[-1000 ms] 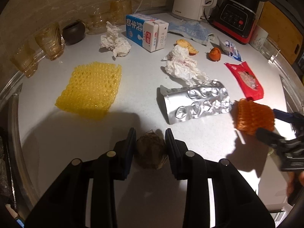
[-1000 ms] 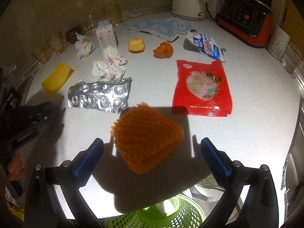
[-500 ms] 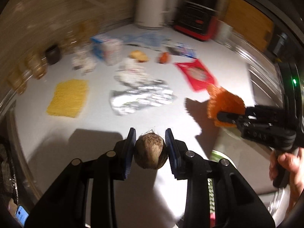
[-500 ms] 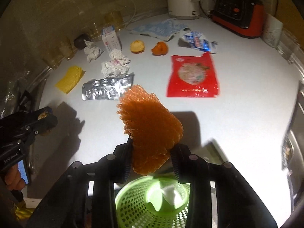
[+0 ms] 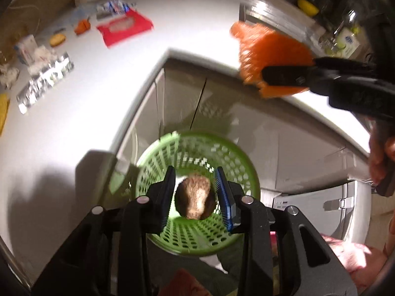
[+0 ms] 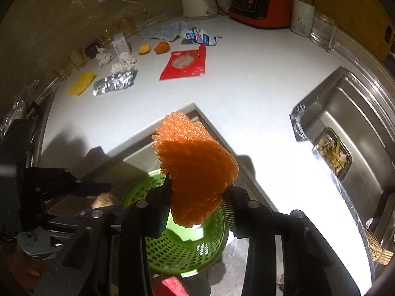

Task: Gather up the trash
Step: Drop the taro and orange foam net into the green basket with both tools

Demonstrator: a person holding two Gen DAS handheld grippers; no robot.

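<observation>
My left gripper (image 5: 196, 194) is shut on a brown hairy fruit pit (image 5: 195, 198) and holds it over the green perforated trash basket (image 5: 158, 157), which stands below the counter's corner. My right gripper (image 6: 197, 197) is shut on an orange foam fruit net (image 6: 195, 162) and holds it above the same basket (image 6: 187, 256). In the left wrist view the net (image 5: 266, 49) hangs higher, to the right. In the right wrist view the left gripper (image 6: 98, 194) and the pit (image 6: 105, 199) show at the left of the basket.
On the white counter (image 6: 246, 61) lie a red packet (image 6: 185, 64), a silver blister pack (image 6: 114, 83), a yellow foam net (image 6: 82, 86), crumpled tissues (image 6: 123, 64), a milk carton (image 6: 121, 43) and peels (image 6: 161, 47). A steel sink (image 6: 345, 133) is at the right.
Both grippers have moved off the counter and out over the green basket, the left with the pit, the right with the orange net. The counter trash now lies farther away.
</observation>
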